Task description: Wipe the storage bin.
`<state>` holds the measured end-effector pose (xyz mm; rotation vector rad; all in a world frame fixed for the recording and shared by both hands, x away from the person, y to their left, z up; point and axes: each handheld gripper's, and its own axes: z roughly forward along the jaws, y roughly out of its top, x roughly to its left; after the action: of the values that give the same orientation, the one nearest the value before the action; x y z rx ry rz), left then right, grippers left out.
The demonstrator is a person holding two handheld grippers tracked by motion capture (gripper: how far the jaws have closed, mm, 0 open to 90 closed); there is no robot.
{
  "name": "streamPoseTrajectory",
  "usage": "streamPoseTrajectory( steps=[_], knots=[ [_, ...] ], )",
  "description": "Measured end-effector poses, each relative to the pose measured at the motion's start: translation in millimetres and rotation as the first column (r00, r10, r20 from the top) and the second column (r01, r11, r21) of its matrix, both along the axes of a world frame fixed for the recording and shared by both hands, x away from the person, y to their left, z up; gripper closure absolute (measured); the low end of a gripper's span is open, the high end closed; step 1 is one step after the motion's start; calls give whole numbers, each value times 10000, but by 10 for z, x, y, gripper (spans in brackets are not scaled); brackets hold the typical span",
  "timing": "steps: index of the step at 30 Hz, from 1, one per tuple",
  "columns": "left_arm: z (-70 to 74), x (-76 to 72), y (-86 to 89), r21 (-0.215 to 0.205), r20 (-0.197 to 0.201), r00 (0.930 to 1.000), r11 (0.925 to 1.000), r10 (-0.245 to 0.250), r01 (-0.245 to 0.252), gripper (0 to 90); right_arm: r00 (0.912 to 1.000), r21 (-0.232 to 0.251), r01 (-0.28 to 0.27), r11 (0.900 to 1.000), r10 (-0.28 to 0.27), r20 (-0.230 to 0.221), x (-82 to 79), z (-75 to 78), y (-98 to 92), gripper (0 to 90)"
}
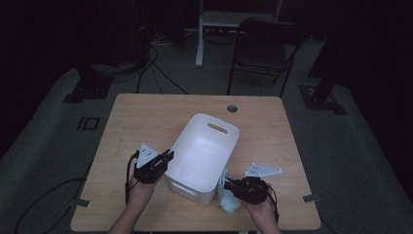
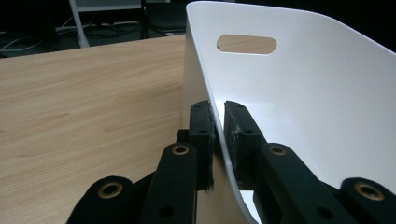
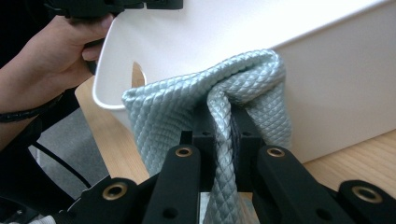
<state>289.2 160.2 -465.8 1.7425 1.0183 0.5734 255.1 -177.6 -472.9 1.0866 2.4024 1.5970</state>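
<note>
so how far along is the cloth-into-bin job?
Done: the left tool is clamped on the white bin's side wall, steadying it, and the right tool is shut on the pale blue cloth. In hand: the cloth hangs outside the bin's near wall. Left: probably lift it over the rim and release; the bin looks empty.

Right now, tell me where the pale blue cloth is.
The pale blue cloth hangs pinched in the right gripper, at the table's near right, beside the white bin's near corner.
</note>
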Motion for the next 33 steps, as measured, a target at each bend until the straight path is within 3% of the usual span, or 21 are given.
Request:
streamPoseTrajectory(
  steps=[12,22,33],
  knots=[
    [-2,4,-7,-54,-18,10000,10000,41,-41,824,9958,-689,201,9974,-262,-877,139,-283,15,833],
    [-3,8,-7,-85,-14,10000,9999,62,-62,823,9891,-901,292,9955,-419,-1414,238,-447,7,833],
    [-11,15,2,-205,-12,9998,9996,182,-182,819,9763,-1397,351,9896,-638,-2068,378,-685,18,832]
  ],
)
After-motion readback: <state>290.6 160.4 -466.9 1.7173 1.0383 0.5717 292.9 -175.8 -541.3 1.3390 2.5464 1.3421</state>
